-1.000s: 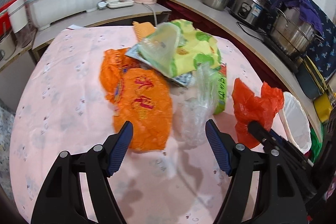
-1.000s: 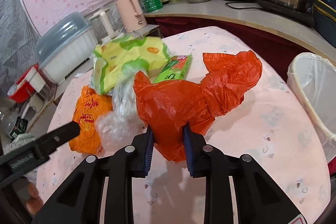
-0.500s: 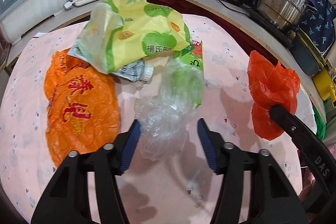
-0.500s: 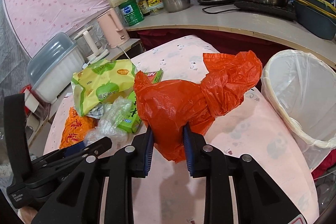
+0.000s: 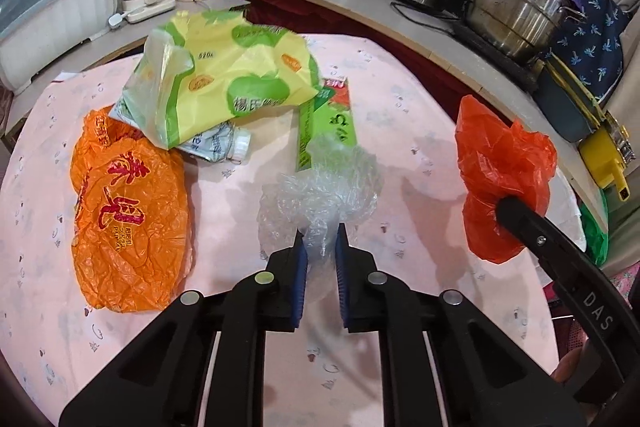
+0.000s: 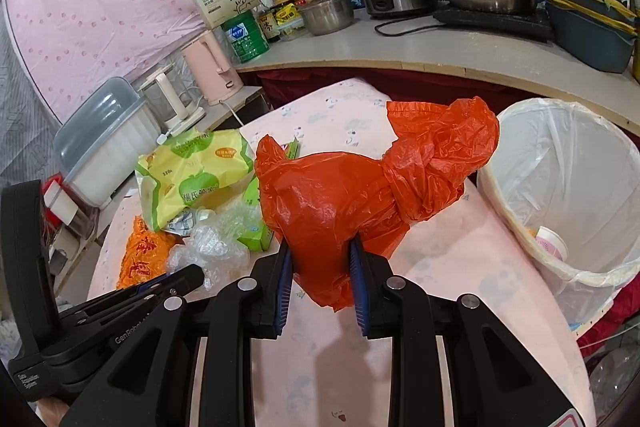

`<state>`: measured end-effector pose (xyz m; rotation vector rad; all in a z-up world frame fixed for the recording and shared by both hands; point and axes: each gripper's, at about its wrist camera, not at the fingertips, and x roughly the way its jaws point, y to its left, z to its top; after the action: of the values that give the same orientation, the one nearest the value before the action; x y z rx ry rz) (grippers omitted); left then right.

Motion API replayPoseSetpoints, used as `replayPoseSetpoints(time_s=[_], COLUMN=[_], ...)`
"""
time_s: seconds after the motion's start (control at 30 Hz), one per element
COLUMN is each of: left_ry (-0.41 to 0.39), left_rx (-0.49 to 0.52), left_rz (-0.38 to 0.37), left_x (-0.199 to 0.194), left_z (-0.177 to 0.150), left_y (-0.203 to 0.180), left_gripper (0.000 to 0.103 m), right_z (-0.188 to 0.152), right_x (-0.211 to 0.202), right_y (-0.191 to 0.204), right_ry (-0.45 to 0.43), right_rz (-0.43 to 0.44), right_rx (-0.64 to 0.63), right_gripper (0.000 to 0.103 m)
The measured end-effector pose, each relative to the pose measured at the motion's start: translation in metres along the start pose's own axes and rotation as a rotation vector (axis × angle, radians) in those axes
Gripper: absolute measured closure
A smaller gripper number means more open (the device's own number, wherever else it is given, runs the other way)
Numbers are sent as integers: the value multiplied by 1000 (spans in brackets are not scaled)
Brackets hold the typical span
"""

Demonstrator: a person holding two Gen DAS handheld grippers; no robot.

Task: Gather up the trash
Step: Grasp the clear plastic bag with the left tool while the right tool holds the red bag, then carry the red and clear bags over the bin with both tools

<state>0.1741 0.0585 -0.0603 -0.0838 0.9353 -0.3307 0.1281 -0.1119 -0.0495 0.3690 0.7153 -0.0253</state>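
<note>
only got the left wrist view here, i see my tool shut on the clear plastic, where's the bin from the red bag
Observer: The white-lined bin stands just off the table edge, to the right of the red bag that the right tool grips.
Operator: anything in the bin yet
Observer: Yes, a pink and white cup lies at the bottom.
Operator: is the red bag tied or loose
Observer: It is knotted near its right end, with the loose top flaring beyond the knot.
Operator: is my left tool close to the right one
Observer: The left tool holding the clear plastic sits low and to the left of the right tool, apart from it.
</note>
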Motion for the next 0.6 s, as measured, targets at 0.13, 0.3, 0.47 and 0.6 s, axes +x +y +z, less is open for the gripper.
replayPoseSetpoints(time_s=[0.13, 0.3, 0.47, 0.6], left_ry=[-32, -67, -88, -96], left_rx=[16, 48, 77, 107], left_rz=[-18, -39, -58, -73], left_x=[-17, -36, -49, -55], left_z=[3, 6, 7, 7], left_y=[-16, -41, -66, -87], left_gripper=[90, 90, 90, 90], right_z=[4, 9, 14, 17], right_x=[-16, -39, -60, -75], right_y=[-4, -11, -23, -36], right_ry=[-29, -71, -108, -133], right_rz=[5, 6, 0, -10], right_rx=[4, 9, 22, 38], right_gripper=[78, 78, 78, 78])
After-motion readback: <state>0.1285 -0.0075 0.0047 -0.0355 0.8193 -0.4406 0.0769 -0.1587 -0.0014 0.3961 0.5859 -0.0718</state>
